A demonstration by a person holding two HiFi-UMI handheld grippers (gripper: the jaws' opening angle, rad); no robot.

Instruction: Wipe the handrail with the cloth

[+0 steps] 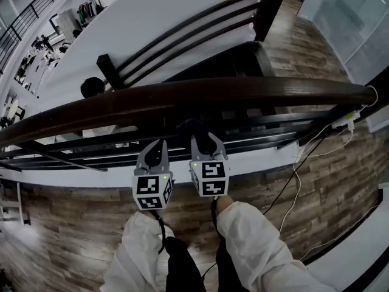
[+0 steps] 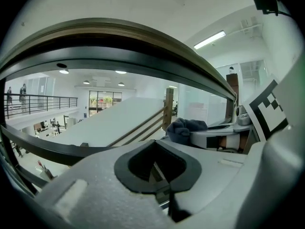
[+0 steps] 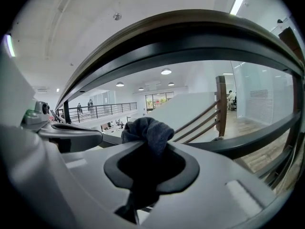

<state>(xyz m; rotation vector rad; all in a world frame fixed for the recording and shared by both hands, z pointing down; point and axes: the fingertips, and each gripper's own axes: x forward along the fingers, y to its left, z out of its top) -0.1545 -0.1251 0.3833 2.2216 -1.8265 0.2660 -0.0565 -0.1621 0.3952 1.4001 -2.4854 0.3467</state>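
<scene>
Clenching the dark cloth (image 3: 147, 130), the right hand-held gripper (image 1: 205, 141) sits just below the handrail (image 1: 243, 90); whether the cloth touches it is unclear. The left hand-held gripper (image 1: 157, 148) beside it is closed on nothing. Wiping looks barely started, with the whole rail left.

Left tongs (image 1: 157, 149) closed empty, right tongs (image 1: 207, 140) pinching cloth (image 3: 147, 130), side by side

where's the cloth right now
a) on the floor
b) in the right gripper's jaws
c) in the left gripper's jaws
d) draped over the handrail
b: the right gripper view shows the dark cloth pinched between the jaws of the right gripper, just below the handrail, while the left gripper has nothing between its jaws.
</scene>
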